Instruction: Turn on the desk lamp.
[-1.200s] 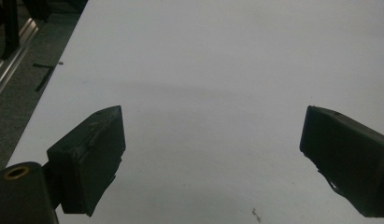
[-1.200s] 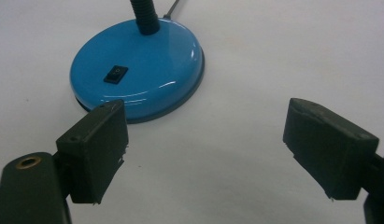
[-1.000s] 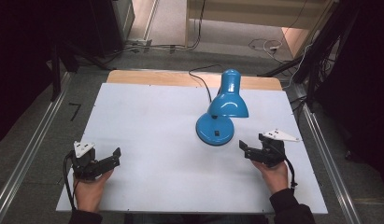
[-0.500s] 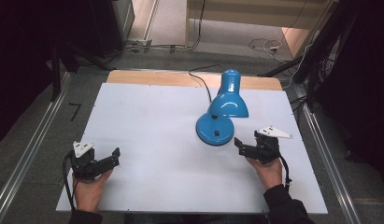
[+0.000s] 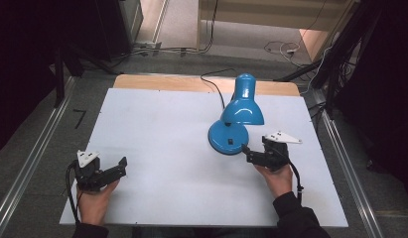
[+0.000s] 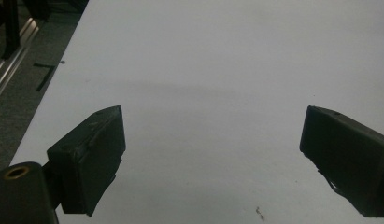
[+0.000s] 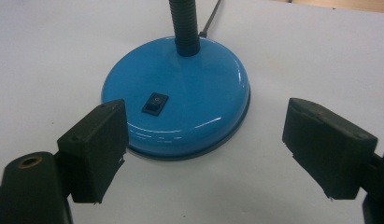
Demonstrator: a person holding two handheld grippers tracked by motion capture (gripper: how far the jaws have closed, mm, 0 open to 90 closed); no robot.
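Right tongs (image 5: 247, 152) have crept forward and leftward over the last second, from well off to the lamp's side to just beside the rim of its base (image 5: 228, 137); the left tongs (image 5: 119, 167) haven't budged near the front left corner of the surface (image 5: 157, 129). Both pairs stand wide apart with nothing between them.

The lamp (image 5: 239, 111) stands toward the back right of the surface, shade tipped down over the base, its cord (image 5: 214, 85) running off the far edge. From the right gripper view, the base (image 7: 180, 102) lies dead ahead between the jaws, the rocker switch (image 7: 155, 103) facing them and the neck (image 7: 184, 23) rising behind.

My worry is the base: smooth, domed and wider than the jaws seem able to span. A pinch at the rim could slip off, or a nudge could skate the lamp back and tug the cord. If it's the switch they want, a blunt jaw could miss it or push the whole lamp instead.
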